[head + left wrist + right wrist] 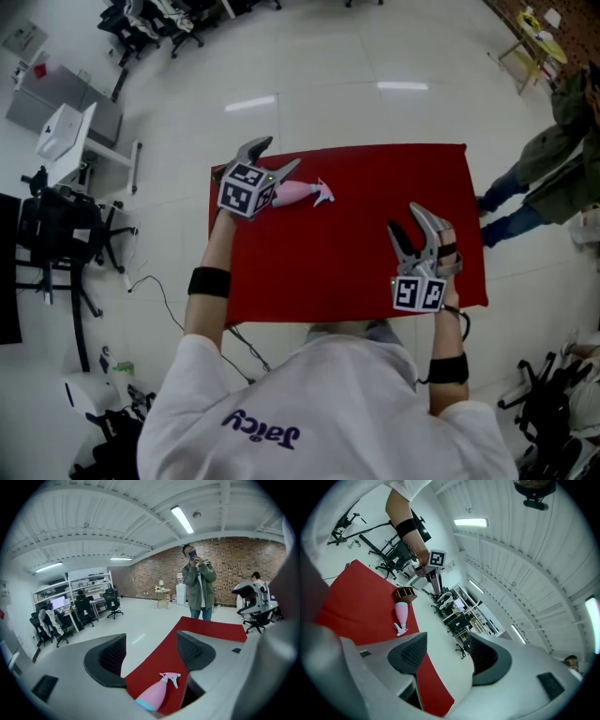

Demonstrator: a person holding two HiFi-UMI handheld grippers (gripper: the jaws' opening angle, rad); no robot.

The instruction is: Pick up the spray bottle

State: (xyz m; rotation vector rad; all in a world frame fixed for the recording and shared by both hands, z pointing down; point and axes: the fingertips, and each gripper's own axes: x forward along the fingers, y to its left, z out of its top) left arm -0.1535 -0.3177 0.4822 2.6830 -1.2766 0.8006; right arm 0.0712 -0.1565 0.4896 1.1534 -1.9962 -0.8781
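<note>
Spray bottle [298, 192] is lying ungrasped at 11 o'clock on the tabletop [375, 197], being framed by left gripper [272, 159] fingers, released; right gripper [411, 225] fingers are being held released, empty.

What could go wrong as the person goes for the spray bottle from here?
The spray bottle lies on its side, so the open left gripper might nudge it and roll it toward the edge of the table. Its tapered body could also slip from the jaws when they close.
</note>
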